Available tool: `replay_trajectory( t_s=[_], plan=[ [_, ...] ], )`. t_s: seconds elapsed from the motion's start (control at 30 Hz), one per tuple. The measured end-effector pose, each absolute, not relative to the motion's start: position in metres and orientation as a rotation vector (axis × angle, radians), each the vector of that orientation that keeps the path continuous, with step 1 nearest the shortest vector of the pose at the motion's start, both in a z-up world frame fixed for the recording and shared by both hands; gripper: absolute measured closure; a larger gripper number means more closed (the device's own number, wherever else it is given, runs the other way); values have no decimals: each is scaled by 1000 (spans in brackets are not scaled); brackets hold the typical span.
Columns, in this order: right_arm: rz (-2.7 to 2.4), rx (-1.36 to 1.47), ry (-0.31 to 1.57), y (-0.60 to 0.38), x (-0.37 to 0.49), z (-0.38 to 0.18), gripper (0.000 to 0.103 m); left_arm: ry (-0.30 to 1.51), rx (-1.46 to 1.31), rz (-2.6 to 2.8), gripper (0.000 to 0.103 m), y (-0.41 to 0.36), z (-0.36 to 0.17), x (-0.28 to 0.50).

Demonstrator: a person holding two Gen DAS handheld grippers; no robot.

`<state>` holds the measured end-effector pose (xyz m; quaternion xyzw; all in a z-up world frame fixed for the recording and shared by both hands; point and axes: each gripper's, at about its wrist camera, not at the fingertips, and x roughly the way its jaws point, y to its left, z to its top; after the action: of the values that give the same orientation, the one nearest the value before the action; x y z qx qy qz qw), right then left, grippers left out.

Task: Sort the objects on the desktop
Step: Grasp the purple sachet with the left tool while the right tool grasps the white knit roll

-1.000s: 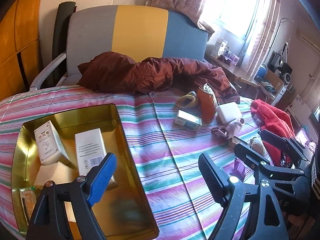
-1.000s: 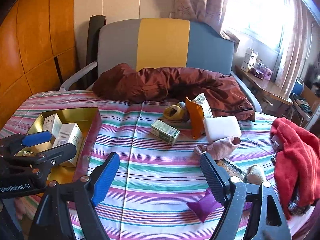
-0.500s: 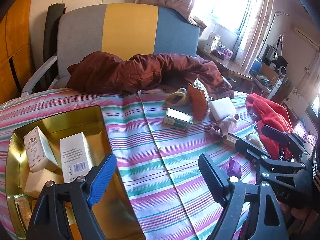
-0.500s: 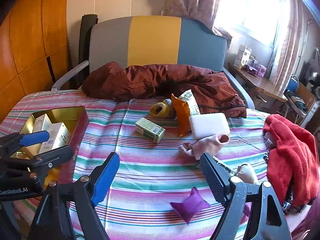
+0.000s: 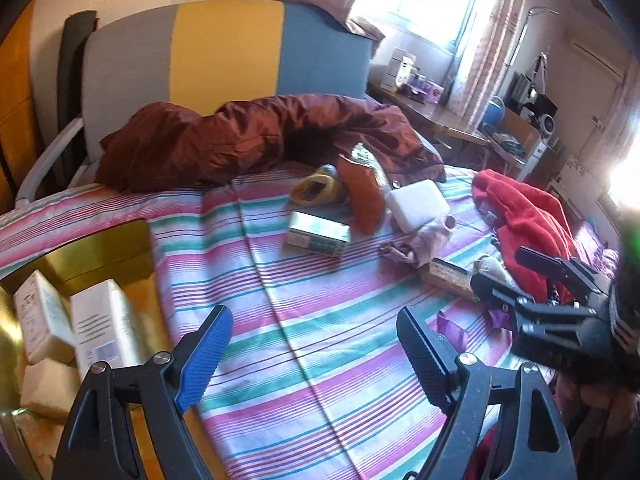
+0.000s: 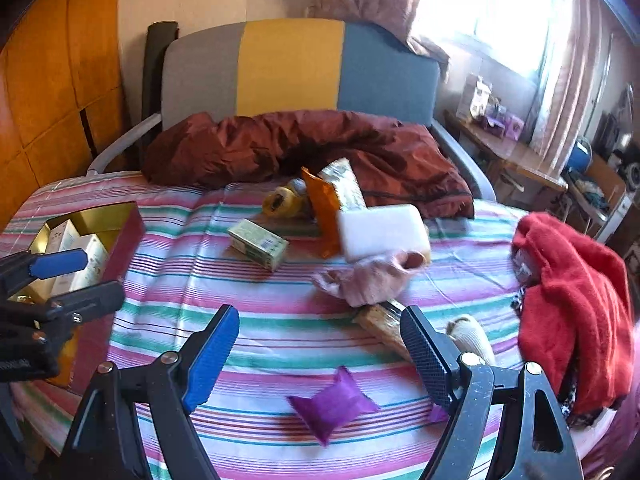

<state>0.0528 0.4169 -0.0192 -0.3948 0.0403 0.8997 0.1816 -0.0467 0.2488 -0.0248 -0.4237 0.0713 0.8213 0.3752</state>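
A striped cloth covers the table. On it lie a green box (image 6: 258, 243), an orange packet (image 6: 324, 208), a white block (image 6: 382, 231), a pink sock (image 6: 368, 278), a yellow tape roll (image 6: 282, 202) and a purple pouch (image 6: 332, 404). A gold tray (image 5: 100, 248) at the left holds white boxes (image 5: 104, 326). My left gripper (image 5: 312, 338) stands open over the cloth beside the tray, nothing between its fingers. My right gripper (image 6: 320, 340) is open just above the purple pouch, holding nothing.
A maroon jacket (image 6: 304, 148) is heaped at the table's far side against a grey, yellow and blue chair back (image 6: 292, 68). A red garment (image 6: 572, 300) lies at the right edge. A flat brown packet (image 6: 382, 326) and a cream sock (image 6: 468, 332) lie near the right fingers.
Both grippers have moved forward and right over the cloth; the tray has slid toward the left edge of each view. The objects look nearer. Both jaws stay as wide as before.
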Motion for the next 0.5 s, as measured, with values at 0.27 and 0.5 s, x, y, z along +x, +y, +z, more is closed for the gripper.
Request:
replay_trajectory(
  t_s=[0.27, 0.5],
  plan=[
    [2406, -1097, 246, 504, 94, -44, 20, 231, -1105, 2001, 18, 290, -37, -41],
    [2246, -1108, 402, 564, 121, -68, 20, 326, -1125, 1866, 18, 342, -53, -28]
  ],
)
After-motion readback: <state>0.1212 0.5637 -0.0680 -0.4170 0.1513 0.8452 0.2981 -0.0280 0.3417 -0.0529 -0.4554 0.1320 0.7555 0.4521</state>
